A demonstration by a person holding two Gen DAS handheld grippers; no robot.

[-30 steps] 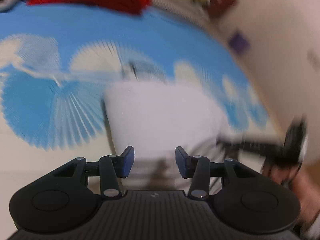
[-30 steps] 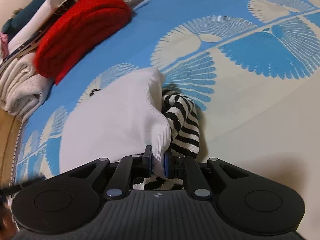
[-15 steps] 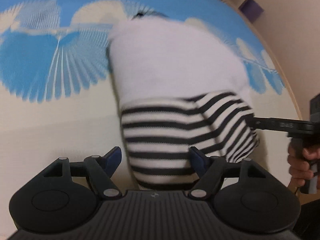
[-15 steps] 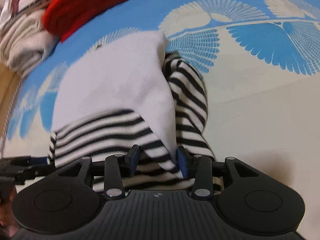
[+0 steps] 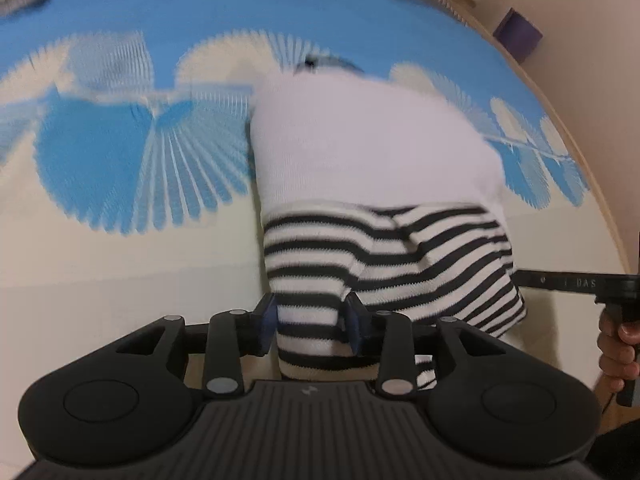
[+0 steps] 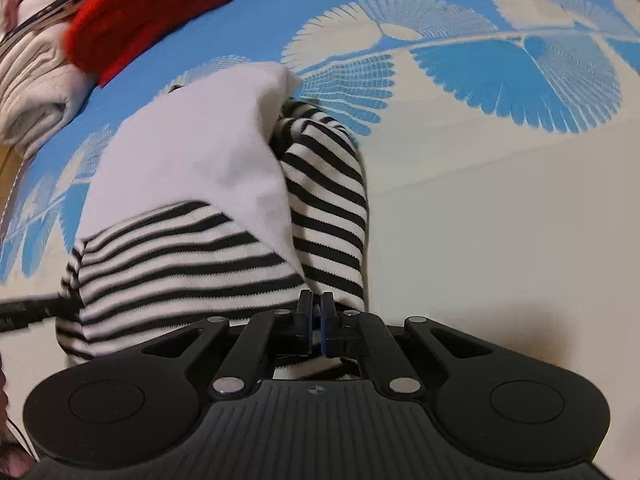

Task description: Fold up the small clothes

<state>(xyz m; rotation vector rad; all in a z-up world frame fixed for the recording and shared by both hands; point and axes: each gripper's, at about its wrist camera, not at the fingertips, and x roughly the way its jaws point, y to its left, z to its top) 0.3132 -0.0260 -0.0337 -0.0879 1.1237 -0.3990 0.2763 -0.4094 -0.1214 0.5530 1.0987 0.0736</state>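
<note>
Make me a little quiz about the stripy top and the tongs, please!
1. True or false: the left tongs have a bunch of the stripy top between them.
2. Which colour is the folded pile lying beyond the top? A green, B red, C yellow.
3. Fill in: the bed cover is blue with cream ____ shapes.

Key:
1. True; striped cloth fills the gap.
2. B, the red knit.
3. Fan.

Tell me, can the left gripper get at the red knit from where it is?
Probably not: the left gripper is closed around the striped garment, and the red knit lies far across the blue sheet.
</note>
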